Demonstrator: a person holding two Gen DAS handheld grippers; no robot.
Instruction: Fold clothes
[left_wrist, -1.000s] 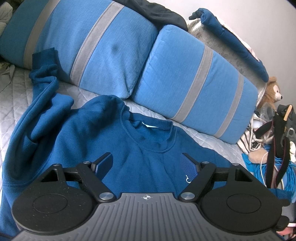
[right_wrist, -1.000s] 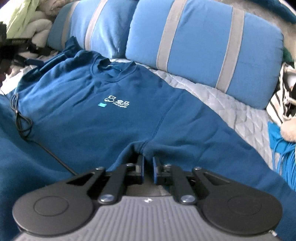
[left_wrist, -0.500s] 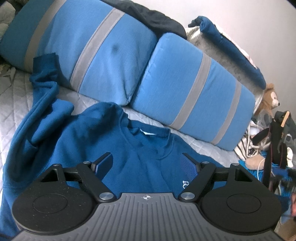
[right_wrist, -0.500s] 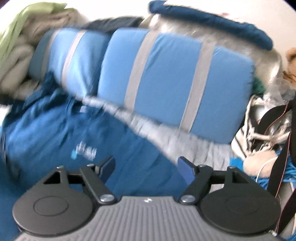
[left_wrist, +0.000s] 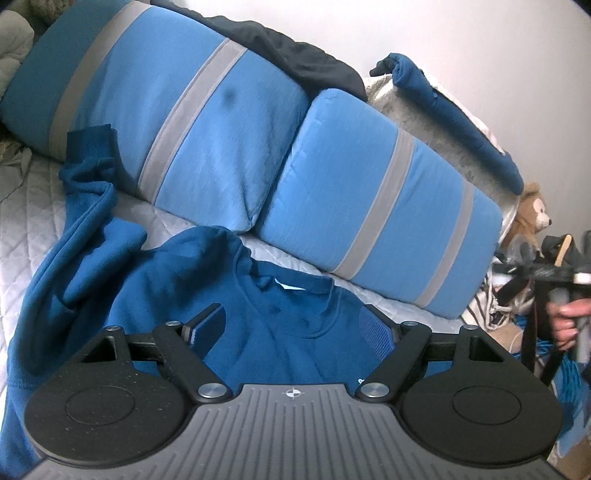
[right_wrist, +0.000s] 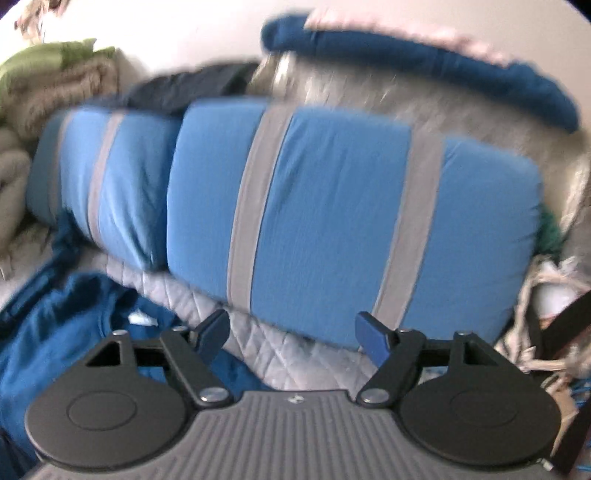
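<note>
Sweatshirt (left_wrist: 266, 332): dark blue, lay spread on the quilted bed (left_wrist: 33, 206), collar toward the striped pillows (left_wrist: 376, 225).
Left hand-held gripper (left_wrist: 293, 328): fingers wide apart, holding nothing, over the chest.
Right hand-held gripper (right_wrist: 293, 332): fingers apart, empty, over the quilt.

A sweatshirt (left_wrist: 280, 332) lies spread on the quilted bed (left_wrist: 29, 206), its collar toward two pillows (left_wrist: 373, 218) set side by side at the head. One sleeve (left_wrist: 85, 184) trails left, its cuff against the left pillow (left_wrist: 177, 110). A dark garment (left_wrist: 295, 62) drapes over the pillows' tops; behind them another garment (left_wrist: 461, 125) lies along a blanket (left_wrist: 424, 122). A teddy bear (left_wrist: 532, 214) sits to the right of the pillows. The left claw (left_wrist: 291, 326) hangs over the sweatshirt's chest; the right claw (right_wrist: 291, 334) is before the right pillow (right_wrist: 332, 221), above the quilt.
</note>
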